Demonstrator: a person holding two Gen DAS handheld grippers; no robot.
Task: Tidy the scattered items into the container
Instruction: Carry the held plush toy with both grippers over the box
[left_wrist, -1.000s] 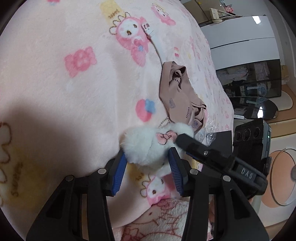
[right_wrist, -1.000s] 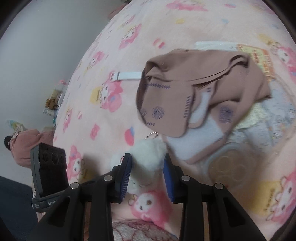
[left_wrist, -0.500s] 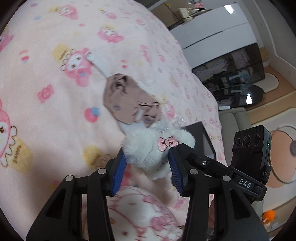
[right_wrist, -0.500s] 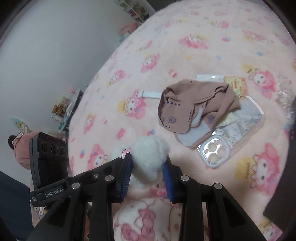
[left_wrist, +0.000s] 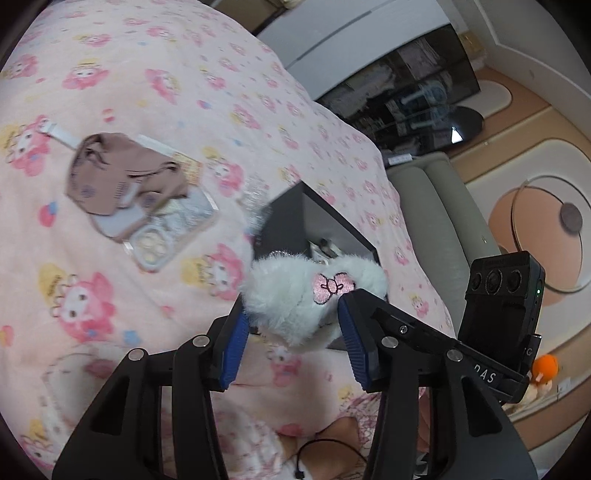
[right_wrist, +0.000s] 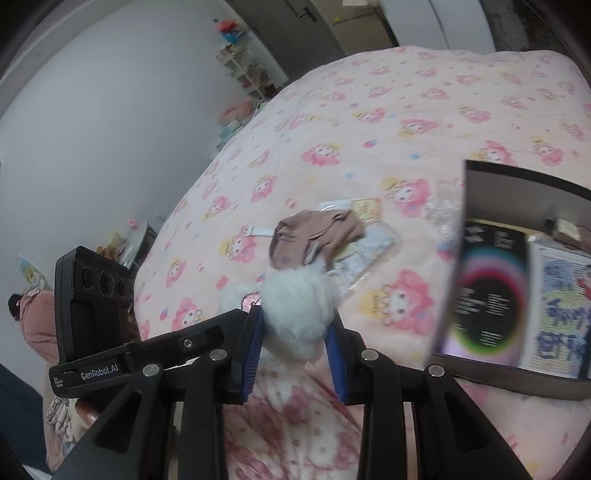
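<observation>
Both hand-held grippers, left (left_wrist: 291, 325) and right (right_wrist: 295, 328), pinch the white plush toy (left_wrist: 306, 295); I'd carry it level over the black box (right_wrist: 517, 177), then release.

The white plush toy (left_wrist: 314, 299), which lay on the pink blanket (left_wrist: 147, 92) a second ago with both grippers closing around it, is now lifted clear of the blanket, pinched between the left gripper (left_wrist: 291, 332) and the right gripper (right_wrist: 295, 332). It has been carried away from the brown pouch (left_wrist: 118, 177) and phone case (left_wrist: 173, 236), which now sit well apart from it, toward the blanket's edge. The dark box (right_wrist: 517, 295), barely in view before, now shows just beside the toy.
</observation>
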